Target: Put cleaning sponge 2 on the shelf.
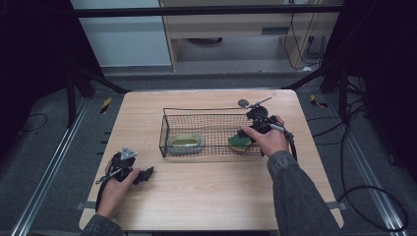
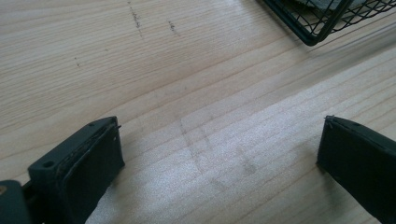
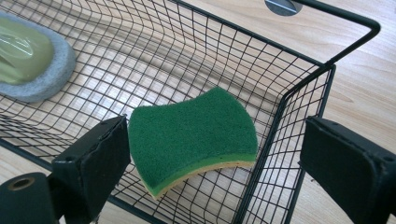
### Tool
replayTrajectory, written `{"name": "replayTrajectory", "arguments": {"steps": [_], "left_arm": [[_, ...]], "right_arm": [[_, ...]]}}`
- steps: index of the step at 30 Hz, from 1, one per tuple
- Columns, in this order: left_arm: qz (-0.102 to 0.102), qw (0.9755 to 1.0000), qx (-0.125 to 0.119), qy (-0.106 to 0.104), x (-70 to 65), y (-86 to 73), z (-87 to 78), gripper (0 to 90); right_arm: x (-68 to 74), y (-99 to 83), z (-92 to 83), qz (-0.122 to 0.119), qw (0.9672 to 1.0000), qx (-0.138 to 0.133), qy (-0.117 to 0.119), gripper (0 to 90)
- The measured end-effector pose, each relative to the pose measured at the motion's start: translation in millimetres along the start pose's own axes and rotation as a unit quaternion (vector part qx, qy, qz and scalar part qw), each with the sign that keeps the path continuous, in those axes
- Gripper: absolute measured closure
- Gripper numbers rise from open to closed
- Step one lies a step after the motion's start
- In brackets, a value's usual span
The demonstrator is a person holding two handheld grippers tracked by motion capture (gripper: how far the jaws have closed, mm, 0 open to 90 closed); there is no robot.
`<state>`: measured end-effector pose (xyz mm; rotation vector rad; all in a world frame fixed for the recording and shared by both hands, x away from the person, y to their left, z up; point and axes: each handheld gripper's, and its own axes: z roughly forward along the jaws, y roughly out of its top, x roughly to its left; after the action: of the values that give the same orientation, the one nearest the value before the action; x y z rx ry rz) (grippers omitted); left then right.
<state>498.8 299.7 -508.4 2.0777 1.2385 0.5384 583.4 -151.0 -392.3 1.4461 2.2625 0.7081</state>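
Your right gripper (image 3: 212,154) is hovering at the right end of the wire basket (image 3: 299,88), its jaws standing wide and gripping nothing. The green sponge (image 3: 194,133) is lying in the basket's right-hand corner, one jaw just beside it. Your left gripper (image 2: 219,154) is resting near the table's (image 1: 206,187) front left corner, jaws wide apart and empty.

The table (image 1: 206,187) is seen as pale, matt wood with fine grain. The basket (image 3: 299,60) is made of thin black wire mesh — the sponge (image 3: 191,135) is topped with rough green scouring fibre over soft yellow foam.
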Motion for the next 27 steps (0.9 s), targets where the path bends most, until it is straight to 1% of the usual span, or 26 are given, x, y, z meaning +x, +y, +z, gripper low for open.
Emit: {"name": "replayTrajectory", "arguments": {"steps": [2, 7, 10, 16, 18, 22, 27], "left_arm": [[0.000, 1.0000, 0.000, 0.000, 0.0, 0.0, 0.0, 0.0], [0.001, 1.0000, -0.001, 0.001, 0.2, 0.1, 0.0, 0.0], [0.001, 1.0000, -0.001, 0.001, 0.2, 0.1, 0.0, 0.0], [0.001, 1.0000, -0.001, 0.001, 0.1, 0.1, 0.0, 0.0], [0.001, 1.0000, -0.001, 0.001, 0.2, 0.1, 0.0, 0.0], [0.001, 1.0000, -0.001, 0.001, 0.2, 0.1, 0.0, 0.0], [0.001, 1.0000, -0.001, 0.001, 0.1, 0.0, 0.0, 0.0]], "right_arm": [[-2.9, -1.5, -2.1, -0.003, 1.0000, -0.009, 0.002, 7.3], [-9.9, -5.6, -8.9, 0.009, 0.9996, -0.026, 0.000, 6.9], [-14.8, -8.7, -12.8, 0.008, 0.9993, -0.035, -0.004, 7.0], [-24.2, -18.2, -20.0, 0.019, 0.9989, -0.042, -0.005, 8.6], [-27.7, -22.9, -21.7, 0.017, 0.9987, -0.048, -0.007, 8.7], [-36.0, -34.4, -25.4, 0.018, 0.9980, -0.057, -0.021, 8.5], [-48.8, -50.4, -33.4, 0.020, 0.9956, -0.081, -0.042, 8.6]]}}
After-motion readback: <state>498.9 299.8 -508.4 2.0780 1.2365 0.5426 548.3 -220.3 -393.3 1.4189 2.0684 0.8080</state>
